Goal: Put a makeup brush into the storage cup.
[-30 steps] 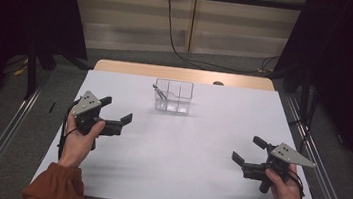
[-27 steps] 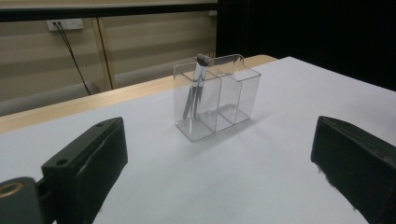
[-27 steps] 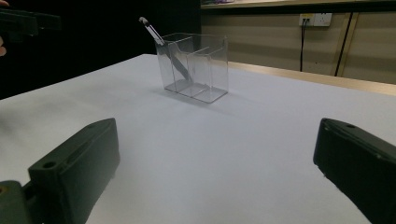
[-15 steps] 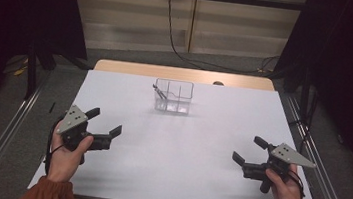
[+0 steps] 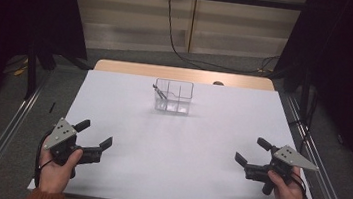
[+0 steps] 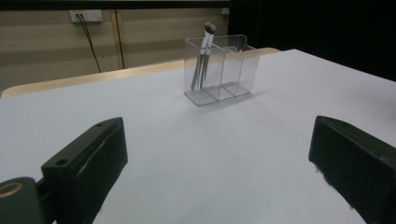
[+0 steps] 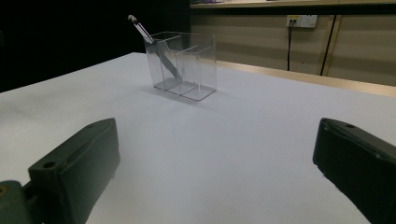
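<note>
Both the left tool [image 5: 93, 139] and the right tool [image 5: 250, 150] gape wide and empty, low over the white surface [image 5: 174, 144]. Well ahead of both stands a clear three-compartment holder [image 5: 173, 97] with a slim tweezer-like piece [image 6: 202, 56] leaning in one end compartment. The holder looks light, rigid and slippery, so it is best pinched across a top wall edge; the piece is best taken by its protruding tip

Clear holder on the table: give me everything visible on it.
The clear holder looks like transparent plastic, a rectangular box open at the top, split by inner walls into three compartments side by side. It stands upright on the white table, toward the far edge. One end compartment holds a slim dark pen-like item leaning against its wall. Nothing else touches it.
</note>
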Demonstrator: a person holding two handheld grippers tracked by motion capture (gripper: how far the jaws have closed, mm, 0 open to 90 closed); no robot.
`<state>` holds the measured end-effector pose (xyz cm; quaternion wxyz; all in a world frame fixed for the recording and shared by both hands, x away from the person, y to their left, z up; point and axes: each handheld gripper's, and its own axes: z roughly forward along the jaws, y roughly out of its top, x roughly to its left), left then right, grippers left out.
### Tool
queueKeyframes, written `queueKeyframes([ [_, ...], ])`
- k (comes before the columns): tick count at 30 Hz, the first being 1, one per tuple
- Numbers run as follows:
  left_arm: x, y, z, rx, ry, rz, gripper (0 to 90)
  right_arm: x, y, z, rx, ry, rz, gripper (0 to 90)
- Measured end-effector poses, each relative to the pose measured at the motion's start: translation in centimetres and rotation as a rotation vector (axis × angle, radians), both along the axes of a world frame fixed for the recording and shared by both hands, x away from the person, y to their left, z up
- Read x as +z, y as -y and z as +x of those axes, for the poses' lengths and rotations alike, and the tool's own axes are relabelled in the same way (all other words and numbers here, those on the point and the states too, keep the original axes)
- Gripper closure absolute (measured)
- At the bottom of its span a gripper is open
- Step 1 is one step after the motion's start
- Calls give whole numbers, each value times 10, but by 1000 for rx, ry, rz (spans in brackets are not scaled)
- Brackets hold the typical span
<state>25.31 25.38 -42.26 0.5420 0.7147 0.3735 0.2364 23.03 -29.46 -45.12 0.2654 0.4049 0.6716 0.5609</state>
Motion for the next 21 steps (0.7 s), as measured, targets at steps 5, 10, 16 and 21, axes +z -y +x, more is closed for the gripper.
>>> queueKeyframes([
  [5, -5, 1, -11, -4, -10, 26, 41, 1, 3, -4, -7, 10, -10, 0],
  [10, -7, -2, -18, 0, -14, 19, 39, 1, 8, -12, -26, 18, -16, 0],
  [16, -12, -7, -21, 25, -28, 7, 37, 1, 13, -17, -34, 23, -8, 0],
  [21, -13, -5, -19, 13, -34, 13, 35, 1, 10, -16, -14, 20, -18, 0],
])
